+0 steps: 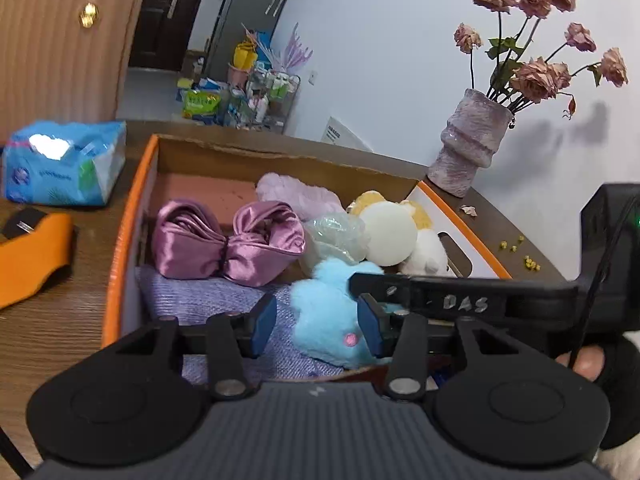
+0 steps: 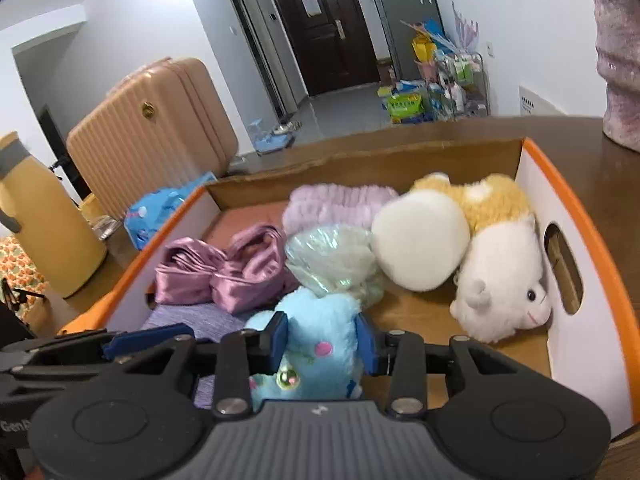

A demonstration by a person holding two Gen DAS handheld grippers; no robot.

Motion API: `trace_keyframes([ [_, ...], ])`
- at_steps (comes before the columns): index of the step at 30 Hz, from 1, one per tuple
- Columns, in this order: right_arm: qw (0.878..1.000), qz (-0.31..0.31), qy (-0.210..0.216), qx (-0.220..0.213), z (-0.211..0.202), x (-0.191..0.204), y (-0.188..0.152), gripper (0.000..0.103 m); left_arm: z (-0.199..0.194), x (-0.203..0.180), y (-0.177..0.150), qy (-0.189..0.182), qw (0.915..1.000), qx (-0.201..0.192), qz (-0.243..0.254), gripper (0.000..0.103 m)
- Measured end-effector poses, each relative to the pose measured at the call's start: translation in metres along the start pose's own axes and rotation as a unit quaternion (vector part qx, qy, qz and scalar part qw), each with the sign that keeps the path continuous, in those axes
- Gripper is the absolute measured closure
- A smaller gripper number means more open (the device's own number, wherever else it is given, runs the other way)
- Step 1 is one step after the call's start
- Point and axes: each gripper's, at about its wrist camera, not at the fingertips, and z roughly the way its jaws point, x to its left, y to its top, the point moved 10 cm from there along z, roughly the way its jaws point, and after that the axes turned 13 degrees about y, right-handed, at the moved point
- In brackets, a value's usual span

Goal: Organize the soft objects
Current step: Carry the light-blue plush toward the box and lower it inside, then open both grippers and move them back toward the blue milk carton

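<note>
Holding the blue plush toy [image 2: 316, 344] between its pads, the right tool [image 2: 323, 342] is closed on it at the box's [image 2: 624, 312] near edge — likely so it can be settled beside the satin bow [image 2: 224, 276] and white plush [image 2: 508, 296]. The left tool [image 1: 316, 322] stands part open with nothing clamped, its right pad just beside the toy. Both tools slope down into the box from its near side — the left beside the right.
</note>
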Motion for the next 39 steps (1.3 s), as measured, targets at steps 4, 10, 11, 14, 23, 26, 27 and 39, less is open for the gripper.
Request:
trace_keyframes([
  [4, 1.0, -0.014, -0.005, -0.022, -0.039, 0.014, 0.008, 0.049, -0.036, 0.003, 0.004, 0.031, 0.9991, -0.025, 0.018, 0.039],
  [10, 0.992, -0.106, -0.039, -0.061, -0.124, 0.052, -0.002, 0.034, -0.115, 0.014, -0.005, 0.099, 0.9899, -0.089, 0.048, 0.027],
  [11, 0.989, -0.119, -0.045, -0.069, -0.139, 0.059, -0.005, 0.031, -0.128, 0.015, -0.007, 0.105, 0.9884, -0.098, 0.049, 0.025],
  [14, 0.983, -0.148, -0.05, -0.096, -0.179, 0.078, -0.02, 0.022, -0.168, 0.021, -0.021, 0.132, 0.9817, -0.13, 0.046, 0.02],
  [23, 0.968, -0.204, -0.066, -0.132, -0.246, 0.124, -0.112, 0.019, -0.264, 0.022, -0.101, 0.204, 0.9577, -0.197, 0.049, 0.011],
  [26, 0.965, -0.212, -0.065, -0.137, -0.257, 0.138, -0.145, 0.019, -0.289, 0.02, -0.128, 0.189, 0.9618, -0.196, 0.022, 0.01],
  [27, 0.966, -0.209, -0.063, -0.138, -0.262, 0.143, -0.155, 0.019, -0.298, 0.019, -0.137, 0.185, 0.9629, -0.196, 0.013, 0.01],
  [39, 0.969, -0.192, -0.07, -0.138, -0.307, 0.169, -0.246, 0.018, -0.347, 0.005, -0.212, 0.177, 0.9655, -0.186, 0.041, 0.006],
])
